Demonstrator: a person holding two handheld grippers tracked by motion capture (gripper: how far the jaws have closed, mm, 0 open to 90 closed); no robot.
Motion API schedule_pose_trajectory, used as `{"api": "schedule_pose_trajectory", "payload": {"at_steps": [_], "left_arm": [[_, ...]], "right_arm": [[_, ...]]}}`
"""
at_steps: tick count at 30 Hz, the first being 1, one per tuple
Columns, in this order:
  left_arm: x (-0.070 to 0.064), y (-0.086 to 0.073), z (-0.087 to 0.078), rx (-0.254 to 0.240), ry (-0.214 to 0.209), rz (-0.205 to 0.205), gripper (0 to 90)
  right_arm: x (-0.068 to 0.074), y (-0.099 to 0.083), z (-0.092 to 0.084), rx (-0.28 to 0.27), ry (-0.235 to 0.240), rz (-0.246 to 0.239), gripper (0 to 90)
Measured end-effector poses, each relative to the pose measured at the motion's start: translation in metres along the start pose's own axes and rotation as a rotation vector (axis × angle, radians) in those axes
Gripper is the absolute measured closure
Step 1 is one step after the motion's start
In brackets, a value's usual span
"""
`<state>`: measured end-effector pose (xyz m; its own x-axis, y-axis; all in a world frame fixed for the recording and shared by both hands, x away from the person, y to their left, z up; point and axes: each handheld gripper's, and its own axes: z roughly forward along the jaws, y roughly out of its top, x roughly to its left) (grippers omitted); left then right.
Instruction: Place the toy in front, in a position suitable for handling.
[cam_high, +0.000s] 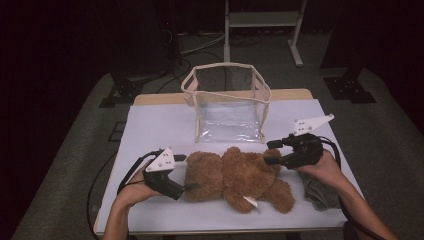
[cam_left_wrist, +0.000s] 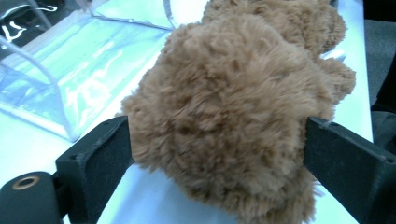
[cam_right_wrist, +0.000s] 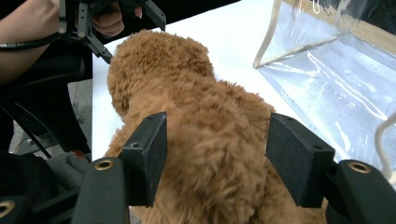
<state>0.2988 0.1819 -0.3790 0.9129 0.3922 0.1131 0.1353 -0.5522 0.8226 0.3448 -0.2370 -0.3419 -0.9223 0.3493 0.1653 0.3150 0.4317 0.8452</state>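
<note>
While the teddy bear (cam_high: 237, 179) is seen lying across the lower middle of the high view on the white table (cam_high: 160, 125), the left gripper (cam_high: 192, 187) is held at its left end and the right gripper (cam_high: 270, 152) at its right, below a clear bag (cam_high: 227, 102)

Left gripper view: the jaws are spread wide around brown fur at centre, not clamped

Right gripper view: jaws are parted either side of the bear's body, low centre
</note>
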Motion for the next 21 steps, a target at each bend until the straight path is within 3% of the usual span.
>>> {"api": "schedule_pose_trajectory", "payload": {"at_steps": [6,13,21], "left_arm": [[0.007,-0.005,-0.011,-0.015,0.065,-0.022,3.1],[0.018,-0.009,-0.029,-0.089,0.172,-0.107,3.0],[0.022,-0.013,-0.035,-0.123,0.255,-0.134,3.0]], "right_arm": [[-0.013,0.021,0.006,0.022,0.008,-0.008,36.8],[-0.030,0.048,0.012,0.033,0.001,-0.016,36.8],[-0.037,0.076,0.021,0.055,-0.013,-0.049,36.8]]}}
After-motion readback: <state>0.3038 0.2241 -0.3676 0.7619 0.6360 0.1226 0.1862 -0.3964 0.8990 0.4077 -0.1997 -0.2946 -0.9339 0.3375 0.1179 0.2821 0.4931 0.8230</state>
